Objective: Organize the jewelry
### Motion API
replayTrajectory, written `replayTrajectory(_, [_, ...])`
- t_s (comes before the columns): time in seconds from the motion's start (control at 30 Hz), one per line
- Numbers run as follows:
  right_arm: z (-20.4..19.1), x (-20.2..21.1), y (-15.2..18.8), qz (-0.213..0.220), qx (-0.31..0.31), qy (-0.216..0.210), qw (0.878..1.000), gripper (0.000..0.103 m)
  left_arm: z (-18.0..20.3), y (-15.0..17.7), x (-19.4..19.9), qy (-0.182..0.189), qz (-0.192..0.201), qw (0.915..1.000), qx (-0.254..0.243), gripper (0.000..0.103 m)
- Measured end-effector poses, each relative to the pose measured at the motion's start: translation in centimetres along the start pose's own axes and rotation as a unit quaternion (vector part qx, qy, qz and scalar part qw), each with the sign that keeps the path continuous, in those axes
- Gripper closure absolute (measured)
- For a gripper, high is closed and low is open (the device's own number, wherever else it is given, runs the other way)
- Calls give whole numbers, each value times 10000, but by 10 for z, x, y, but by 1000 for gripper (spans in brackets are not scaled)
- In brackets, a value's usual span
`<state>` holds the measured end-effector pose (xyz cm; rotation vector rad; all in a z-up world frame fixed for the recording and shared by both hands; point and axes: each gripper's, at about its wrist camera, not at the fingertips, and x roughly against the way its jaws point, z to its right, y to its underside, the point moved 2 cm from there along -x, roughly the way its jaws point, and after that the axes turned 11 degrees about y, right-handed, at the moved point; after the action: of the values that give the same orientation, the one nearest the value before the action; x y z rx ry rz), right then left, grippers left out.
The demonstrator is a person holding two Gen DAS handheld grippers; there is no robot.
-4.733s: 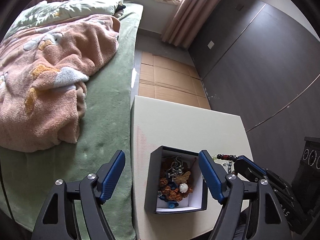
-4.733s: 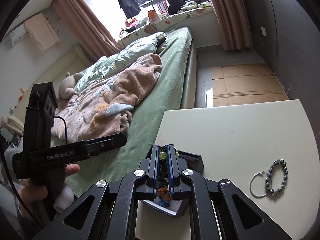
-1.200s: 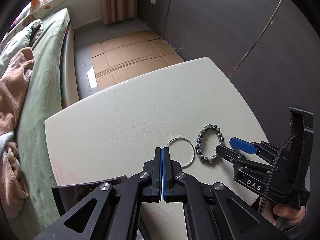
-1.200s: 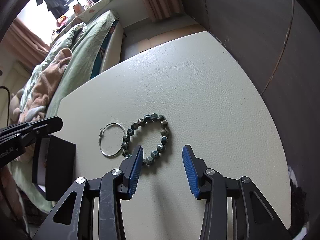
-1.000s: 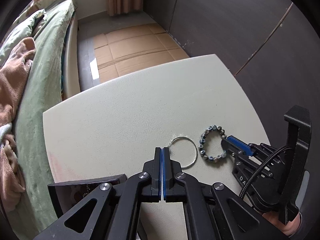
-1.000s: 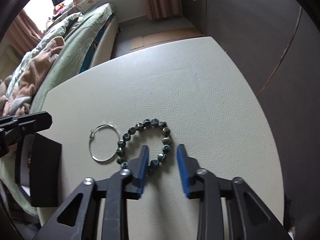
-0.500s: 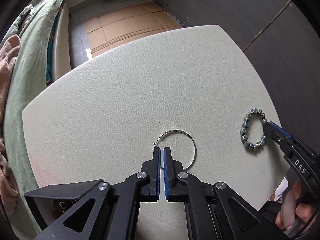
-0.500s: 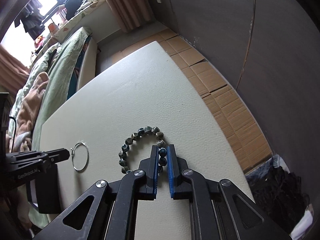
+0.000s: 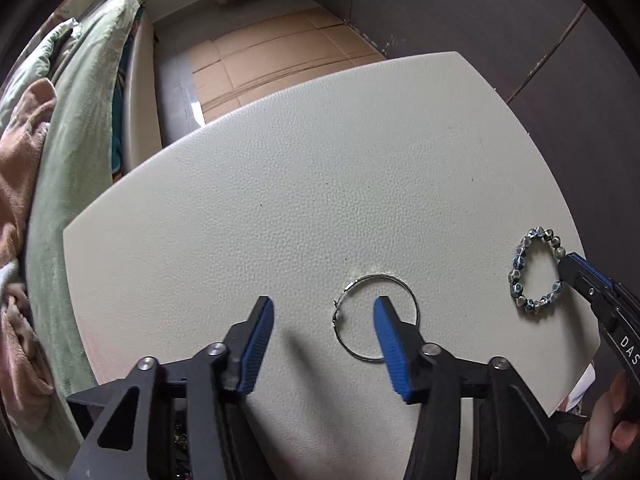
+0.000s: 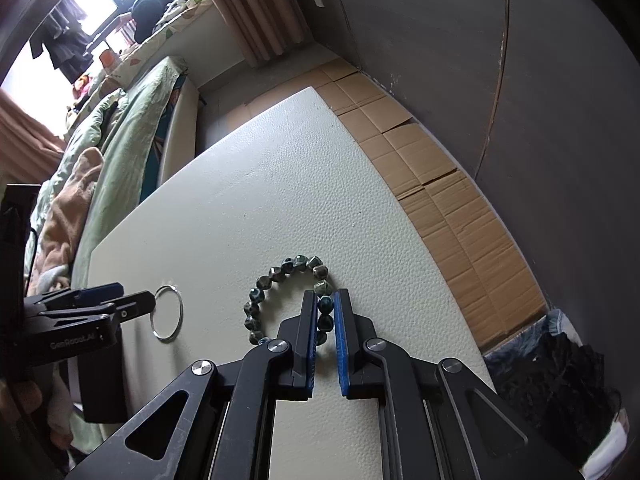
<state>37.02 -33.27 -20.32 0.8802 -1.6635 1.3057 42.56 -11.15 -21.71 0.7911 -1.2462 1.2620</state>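
A thin silver hoop (image 9: 376,316) lies flat on the cream table (image 9: 320,184). My left gripper (image 9: 323,312) is open just above it, its right finger over the hoop's middle. A dark green bead bracelet (image 10: 280,280) lies on the table to the hoop's right; it also shows in the left wrist view (image 9: 536,270). My right gripper (image 10: 326,306) is shut on the bracelet's near right beads. The hoop also shows in the right wrist view (image 10: 167,312), beside the left gripper's fingers.
The black jewelry box (image 10: 100,376) sits at the table's near left corner, mostly hidden behind my left gripper. A bed with a green cover (image 9: 80,120) runs along the table's left side. Cardboard covers the floor (image 10: 440,184) by the dark wall panels.
My left gripper has opened from nearly shut and now straddles the hoop's left side. My right gripper stays shut on the bracelet, which still lies on the table.
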Motion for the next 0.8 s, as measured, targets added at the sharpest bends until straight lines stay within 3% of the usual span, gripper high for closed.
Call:
replayTrajectory(0.13, [3, -2, 0, -44, -55, 14, 10000, 93, 1, -3, -5, -58, 38, 10000, -63, 69])
replayTrajectory(0.2, [2, -3, 0, -53, -41, 40, 10000, 93, 0, -3, -4, -208, 82, 9997, -96, 83])
replayTrajectory(0.33, [-2, -4, 0, -54, 13, 67, 10000, 93, 1, -2, -5, -153, 26, 9997, -178, 101])
replayTrajectory(0.5, [-5, -2, 0, -28, 26, 13, 10000, 93, -2, 2, -3, -39, 35, 9998, -185, 102])
replayTrajectory(0.8, [-14, 15, -2, 152, -119, -891, 9958, 93, -15, 12, 65, 201, 676, 9975, 8, 102])
